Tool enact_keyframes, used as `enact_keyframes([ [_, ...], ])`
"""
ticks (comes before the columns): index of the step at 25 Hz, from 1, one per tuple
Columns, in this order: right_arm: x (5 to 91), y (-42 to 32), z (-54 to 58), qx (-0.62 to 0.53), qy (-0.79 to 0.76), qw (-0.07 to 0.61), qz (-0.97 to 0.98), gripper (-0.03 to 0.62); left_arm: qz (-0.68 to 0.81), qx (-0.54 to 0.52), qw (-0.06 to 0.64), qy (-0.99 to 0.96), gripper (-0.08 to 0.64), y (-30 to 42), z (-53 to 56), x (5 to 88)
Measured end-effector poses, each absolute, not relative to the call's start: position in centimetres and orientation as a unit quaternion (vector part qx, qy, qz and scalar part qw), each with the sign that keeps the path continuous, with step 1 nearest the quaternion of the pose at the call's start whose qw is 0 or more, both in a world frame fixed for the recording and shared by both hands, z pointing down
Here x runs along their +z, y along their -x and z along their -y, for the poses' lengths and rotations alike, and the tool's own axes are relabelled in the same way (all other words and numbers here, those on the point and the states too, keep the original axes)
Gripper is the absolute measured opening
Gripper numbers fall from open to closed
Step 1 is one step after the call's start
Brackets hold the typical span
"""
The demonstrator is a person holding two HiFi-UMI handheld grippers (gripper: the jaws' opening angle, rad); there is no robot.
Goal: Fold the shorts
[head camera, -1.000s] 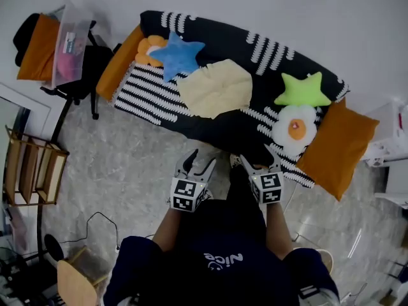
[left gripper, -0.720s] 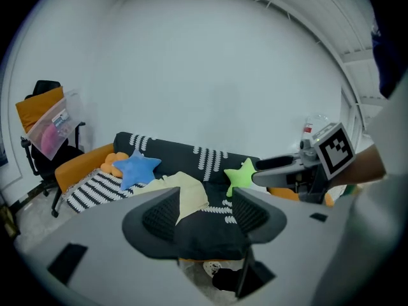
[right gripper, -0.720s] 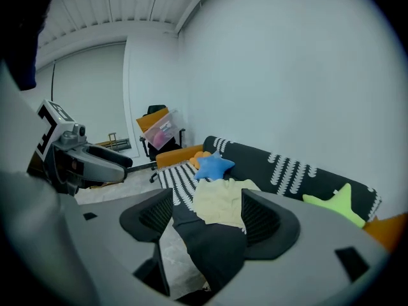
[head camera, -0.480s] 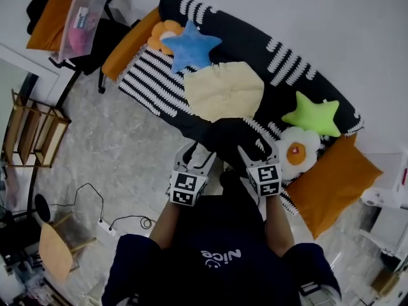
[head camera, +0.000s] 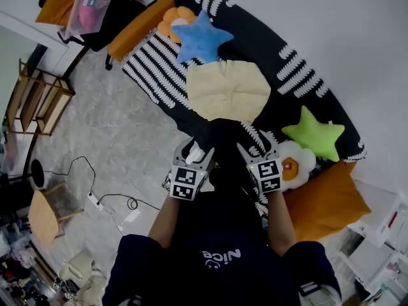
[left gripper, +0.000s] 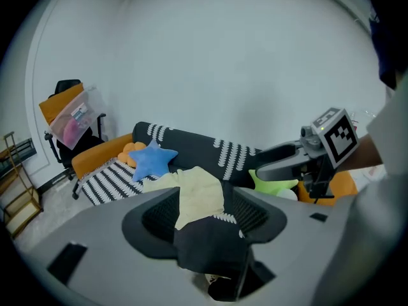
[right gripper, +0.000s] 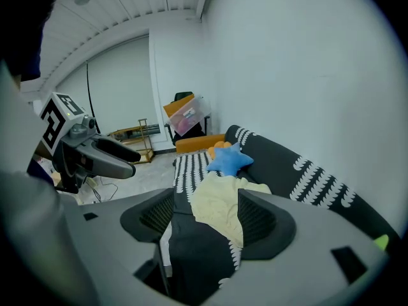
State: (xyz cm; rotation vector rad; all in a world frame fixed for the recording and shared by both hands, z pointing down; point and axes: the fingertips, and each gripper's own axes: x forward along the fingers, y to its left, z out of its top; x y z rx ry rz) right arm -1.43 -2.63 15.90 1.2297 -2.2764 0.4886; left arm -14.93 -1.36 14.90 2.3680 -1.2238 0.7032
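1. On the black, white-striped sofa (head camera: 290, 107), the pale yellow fabric shorts (head camera: 228, 89) lie flat, same as a second ago.
2. The left gripper (head camera: 196, 150) and right gripper (head camera: 257, 144), jaws spread and empty, have moved closer to the sofa's front edge.

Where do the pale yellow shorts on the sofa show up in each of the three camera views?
Head view: the pale yellow fabric shorts lie spread out flat, just above centre.
Left gripper view: shorts at centre, slightly low.
Right gripper view: shorts at centre, in the lower half.
Shared landmark: the blue star-shaped plush cushion at the shorts' edge; it sits left of them in the left gripper view and above them in the right gripper view.
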Motion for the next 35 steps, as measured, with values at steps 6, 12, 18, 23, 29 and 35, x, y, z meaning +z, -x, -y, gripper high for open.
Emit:
enact_keyframes([
  [6,17.8,0.0,4.5,0.163,-0.418,0.279,0.849,0.299,0.415,0.291,0.194,-0.840,0.252,13.3,3.0,17.9],
  [12,21.5,-0.8,6.8,0.140,-0.376,0.326,0.856,0.250,0.379,0.337,0.199,-0.839,0.252,12.4,5.8,23.1],
  [18,28.3,-1.0,9.1,0.132,-0.318,0.395,0.852,0.241,0.342,0.378,0.215,-0.833,0.230,12.2,8.3,29.4],
  [23,36.4,-2.0,10.4,0.127,-0.268,0.453,0.841,0.211,0.303,0.425,0.219,-0.824,0.219,11.3,9.7,37.0],
  [29,46.0,-2.7,10.7,0.119,-0.202,0.512,0.826,0.202,0.242,0.479,0.201,-0.820,0.219,11.0,10.3,45.6],
  [35,52.1,-3.5,11.6,0.102,-0.163,0.548,0.814,0.204,0.242,0.547,0.156,-0.786,0.233,12.4,12.0,52.9],
])
